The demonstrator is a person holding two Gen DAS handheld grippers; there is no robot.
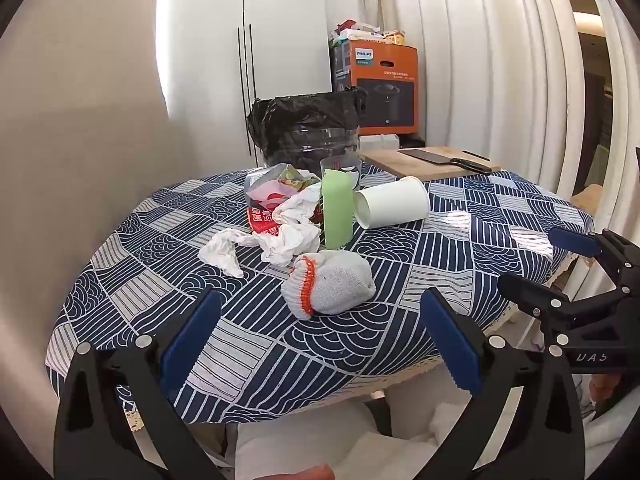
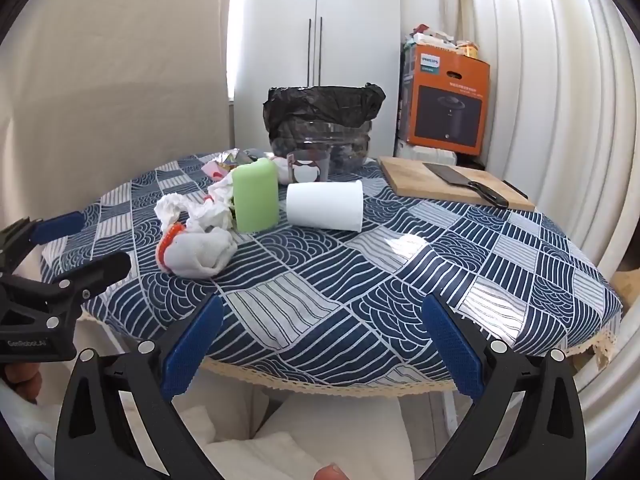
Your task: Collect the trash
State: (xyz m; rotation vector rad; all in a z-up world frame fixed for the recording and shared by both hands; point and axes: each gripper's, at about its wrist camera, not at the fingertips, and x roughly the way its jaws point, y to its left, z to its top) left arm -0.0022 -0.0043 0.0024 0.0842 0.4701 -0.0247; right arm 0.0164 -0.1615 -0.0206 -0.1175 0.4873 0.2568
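Nothing looks collected yet: every piece of litter lies on the table (image 1: 440,280), and both tongs hang over its near edge, spread as wide as they go and holding nothing.

In the left wrist view, the left tongs (image 1: 320,344) fill the bottom of the frame with bare patterned cloth between the blue pads. Going left to right across the middle of the frame, the crumpled tissue (image 1: 276,236) sprawls at centre left, touching the snack wrapper (image 1: 272,196) behind it. Just below centre sits the balled glove (image 1: 328,282) with its orange cuff, the piece nearest these tongs. The green cup (image 1: 337,208) stands upright at centre, a clear cup (image 1: 342,166) stands behind it, and the white paper cup (image 1: 392,200) lies on its side just to the right. The right tongs (image 1: 552,264) reach in from the right edge, also empty.

The bin (image 1: 308,128), lined with a black bag, stands at the far side of the table, upper centre of the frame, behind the pile. I cannot see into it.

At upper right a cutting board (image 1: 432,158) carries a cleaver (image 1: 444,158); I judge these are not trash.

So the whole job remains, probably starting with the glove or tissue.
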